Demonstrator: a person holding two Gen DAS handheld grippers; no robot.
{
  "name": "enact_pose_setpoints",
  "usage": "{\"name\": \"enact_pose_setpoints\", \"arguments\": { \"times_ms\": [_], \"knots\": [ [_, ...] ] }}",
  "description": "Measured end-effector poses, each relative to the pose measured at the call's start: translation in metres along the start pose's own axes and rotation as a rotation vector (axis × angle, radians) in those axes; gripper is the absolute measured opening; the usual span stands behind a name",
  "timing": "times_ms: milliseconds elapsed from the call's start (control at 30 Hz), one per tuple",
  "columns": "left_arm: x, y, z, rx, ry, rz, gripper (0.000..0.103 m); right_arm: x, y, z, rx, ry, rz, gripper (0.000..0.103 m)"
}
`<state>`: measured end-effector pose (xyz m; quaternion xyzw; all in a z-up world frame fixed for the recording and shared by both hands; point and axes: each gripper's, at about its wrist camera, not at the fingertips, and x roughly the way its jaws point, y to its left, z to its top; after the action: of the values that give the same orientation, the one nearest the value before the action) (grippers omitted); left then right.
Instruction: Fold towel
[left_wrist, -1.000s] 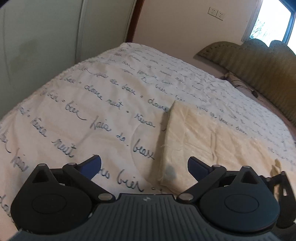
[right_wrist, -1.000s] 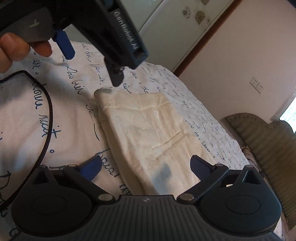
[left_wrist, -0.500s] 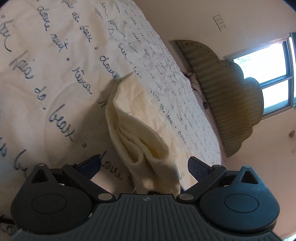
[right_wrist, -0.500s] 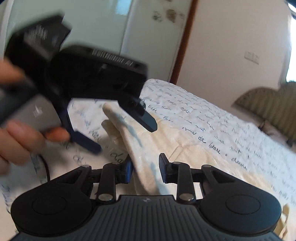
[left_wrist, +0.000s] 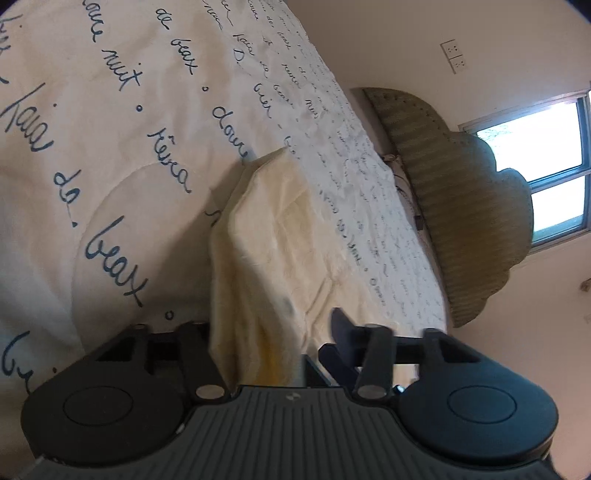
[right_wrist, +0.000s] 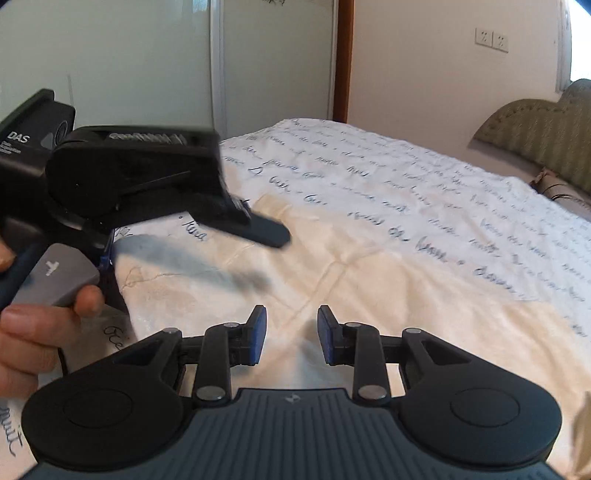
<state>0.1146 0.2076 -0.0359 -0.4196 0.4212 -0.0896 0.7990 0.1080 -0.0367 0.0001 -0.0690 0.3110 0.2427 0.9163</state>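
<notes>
A cream towel (left_wrist: 269, 236) lies on the bed, doubled over. Its near corner is bunched and raised between the jaws of my left gripper (left_wrist: 277, 325). Those jaws are closing on the cloth, and the bunch hides the left finger. In the right wrist view the towel (right_wrist: 369, 295) spreads to the right. My right gripper (right_wrist: 290, 314) has its jaws drawn narrow on the near edge. Cloth fills the gap, and creases run out from it. The left gripper's black finger (right_wrist: 266, 230) reaches over the towel's far left corner, blurred.
The bedspread (left_wrist: 110, 147) is white with blue handwriting. A green padded headboard (left_wrist: 461, 203) and a window (left_wrist: 546, 166) stand at the far end. Pale wardrobe doors (right_wrist: 129, 55) are beyond the bed. A person's hand (right_wrist: 33, 332) holds the left gripper's handle.
Both grippers went from wide open to narrow on the towel, the right one first. The left rolled and sank onto the corner, which bunched up. The right rolled level and shifted along the edge.
</notes>
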Motion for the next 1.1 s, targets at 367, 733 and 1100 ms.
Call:
{"name": "enact_pose_setpoints", "arguments": {
  "times_ms": [367,733,1100],
  "knots": [
    [-0.049,-0.111,-0.072,0.47,-0.276,0.088,0.013,-0.039,-0.036,-0.011,0.27,-0.127,0.126,0.029],
    [-0.008,-0.239,-0.18,0.759,-0.286,-0.016,0.014,-0.144,-0.125,-0.048,0.483,-0.368,0.07,0.029],
    [0.109,-0.301,-0.264,0.838,-0.134,-0.05,0.016,-0.198,-0.227,-0.125,0.692,-0.38,-0.071,0.029]
  ]
}}
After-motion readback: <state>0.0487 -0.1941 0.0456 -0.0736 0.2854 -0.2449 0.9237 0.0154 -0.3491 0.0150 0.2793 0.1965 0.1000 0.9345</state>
